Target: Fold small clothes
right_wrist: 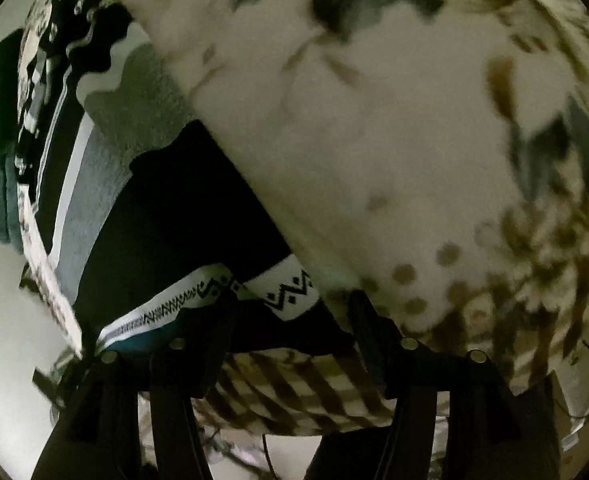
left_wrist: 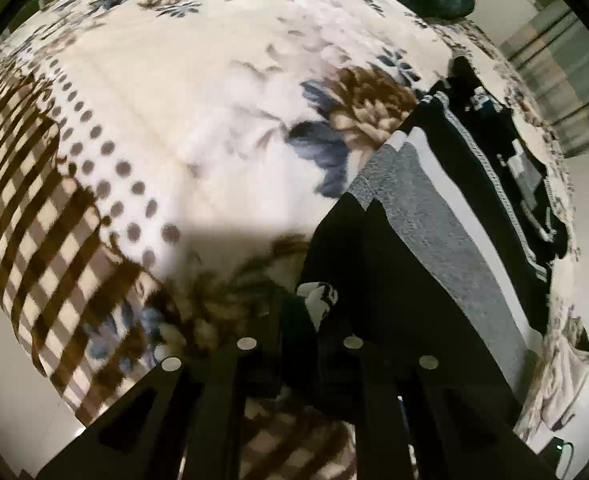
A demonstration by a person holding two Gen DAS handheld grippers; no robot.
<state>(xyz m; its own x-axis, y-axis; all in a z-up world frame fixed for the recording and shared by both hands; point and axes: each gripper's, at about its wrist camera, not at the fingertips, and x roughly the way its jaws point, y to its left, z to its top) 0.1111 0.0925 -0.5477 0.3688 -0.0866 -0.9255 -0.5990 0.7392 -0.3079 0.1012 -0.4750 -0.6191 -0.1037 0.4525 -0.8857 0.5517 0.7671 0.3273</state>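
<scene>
Spread across a bed is a fleecy cream blanket printed with brown and blue flowers, dots and a brown check border. On it lies the task's thing: a small black knitted garment with grey and white stripes and a white band of black zigzag pattern along one edge. It stretches lengthwise toward a loose pile of dark clothes at the far end of the bed.

The left hand-held gripper has its jaws drawn together, pinching the near black edge of the garment, next to a bit of the white patterned band. The right hand-held gripper has its jaws apart, straddling the patterned band; its pads do not look pressed on the cloth.

The knit looks light, soft and floppy, so it should sag and bunch when lifted, not hold a shape. It seems best taken at the hem corners, where the doubled band gives a firmer, thicker bite than the single layer.
</scene>
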